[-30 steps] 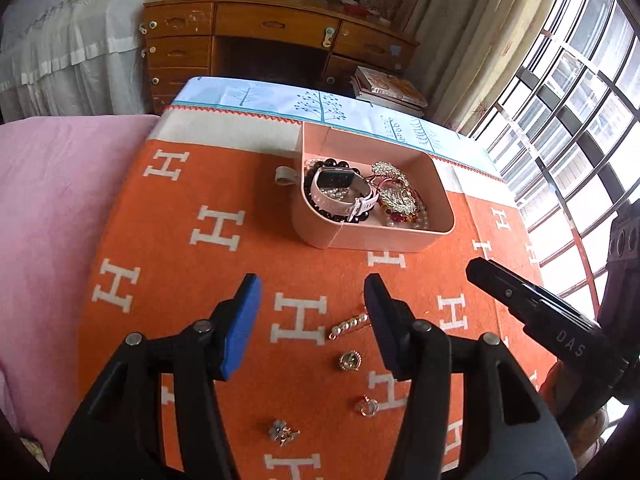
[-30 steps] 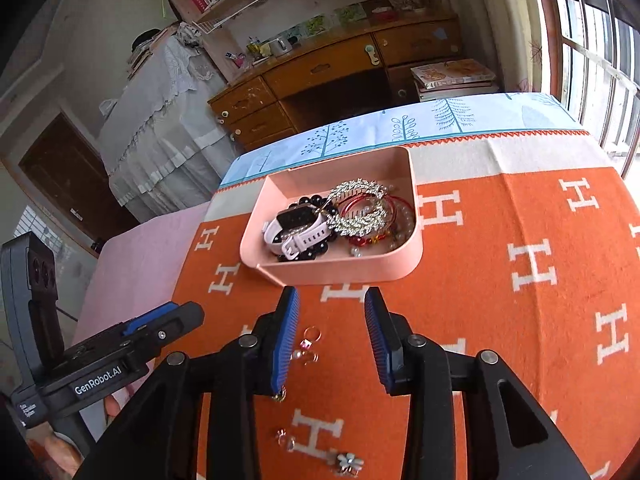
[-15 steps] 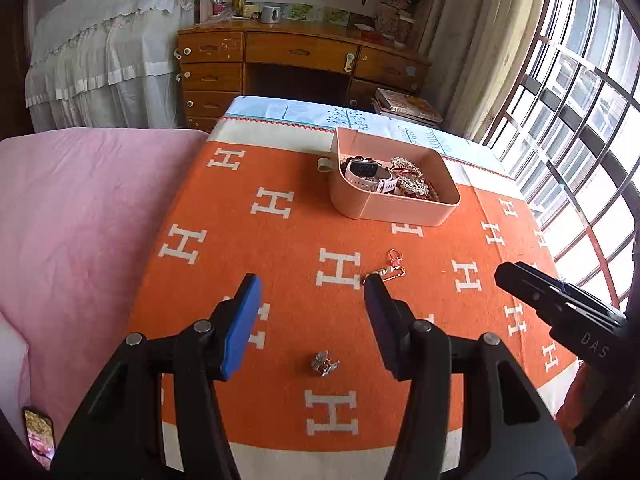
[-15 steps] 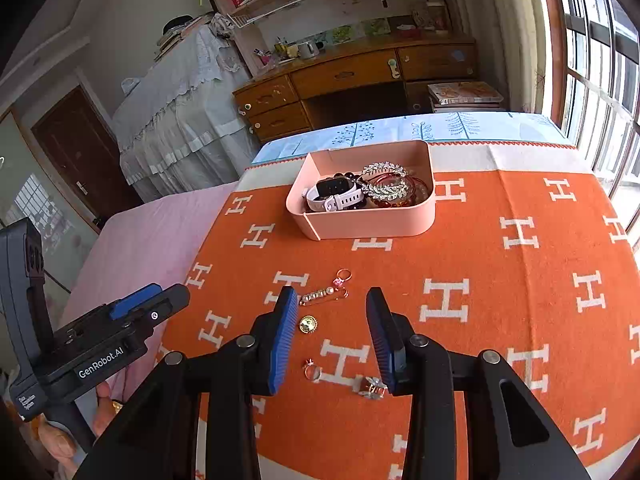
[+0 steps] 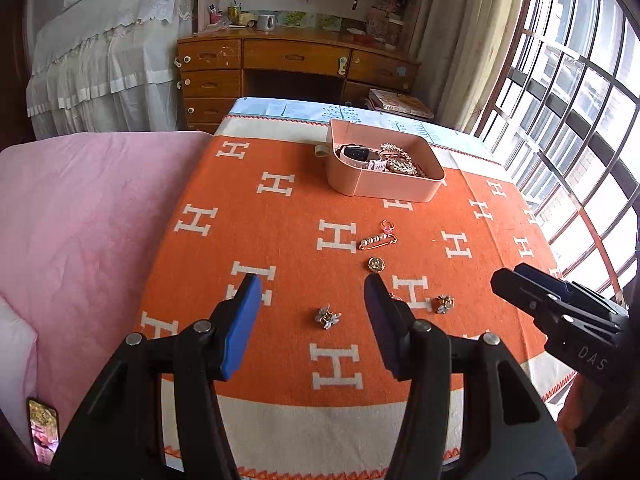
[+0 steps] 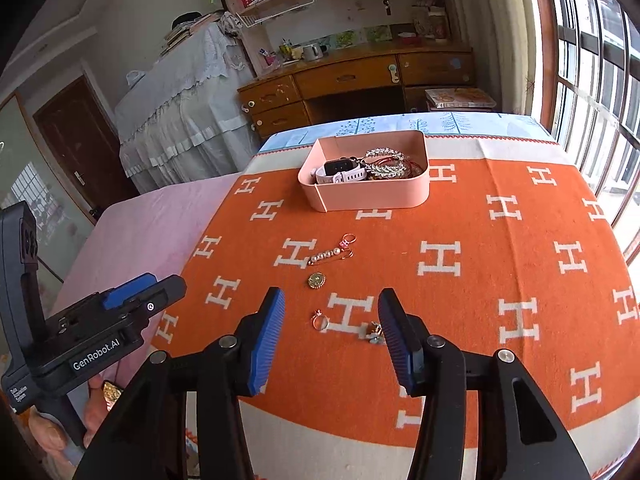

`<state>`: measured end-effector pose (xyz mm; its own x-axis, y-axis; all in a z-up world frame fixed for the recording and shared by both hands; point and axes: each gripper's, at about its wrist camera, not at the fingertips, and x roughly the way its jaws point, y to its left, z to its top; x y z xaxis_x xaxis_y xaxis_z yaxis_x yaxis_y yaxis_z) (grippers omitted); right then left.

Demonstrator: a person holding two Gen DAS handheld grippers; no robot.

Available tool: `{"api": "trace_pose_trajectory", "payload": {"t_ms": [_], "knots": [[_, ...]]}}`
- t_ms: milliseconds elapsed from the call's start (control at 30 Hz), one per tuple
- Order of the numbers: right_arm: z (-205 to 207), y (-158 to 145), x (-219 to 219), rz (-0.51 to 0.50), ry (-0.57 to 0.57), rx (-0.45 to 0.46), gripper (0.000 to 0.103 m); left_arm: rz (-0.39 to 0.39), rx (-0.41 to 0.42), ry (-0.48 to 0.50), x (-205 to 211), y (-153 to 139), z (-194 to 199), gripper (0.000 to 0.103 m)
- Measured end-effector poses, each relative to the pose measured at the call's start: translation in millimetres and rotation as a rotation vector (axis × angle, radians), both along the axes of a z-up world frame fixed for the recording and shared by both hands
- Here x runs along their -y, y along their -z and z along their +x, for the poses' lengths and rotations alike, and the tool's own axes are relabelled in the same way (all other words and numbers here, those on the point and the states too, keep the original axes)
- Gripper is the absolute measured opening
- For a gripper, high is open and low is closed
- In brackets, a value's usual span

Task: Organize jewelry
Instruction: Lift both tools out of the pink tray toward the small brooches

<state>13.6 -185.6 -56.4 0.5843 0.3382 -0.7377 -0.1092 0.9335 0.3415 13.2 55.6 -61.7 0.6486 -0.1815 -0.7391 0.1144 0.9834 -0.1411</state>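
Observation:
A pink tray holding a white watch and sparkly pieces sits at the far side of the orange blanket. Loose on the blanket lie a pearl pin, a gold round brooch, a ring, a flower earring and a second earring. My left gripper is open and empty above the flower earring. My right gripper is open and empty above the ring.
A pink bed cover lies left of the blanket. A wooden desk stands behind, with barred windows on the right. The blanket's front edge is close below the grippers.
Both grippers have pulled back and up from the tray toward the blanket's near edge, so more loose jewelry shows. Both stay open and empty.

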Motion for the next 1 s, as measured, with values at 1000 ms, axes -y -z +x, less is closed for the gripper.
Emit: {"api": "trace_pose_trajectory", "payload": {"t_ms": [1000], "knots": [[2.9,55.5,18.0,-0.094,-0.141,-0.086,0.050,0.037,-0.112,0.054,3.2,77.8,3.6,0.050]]}}
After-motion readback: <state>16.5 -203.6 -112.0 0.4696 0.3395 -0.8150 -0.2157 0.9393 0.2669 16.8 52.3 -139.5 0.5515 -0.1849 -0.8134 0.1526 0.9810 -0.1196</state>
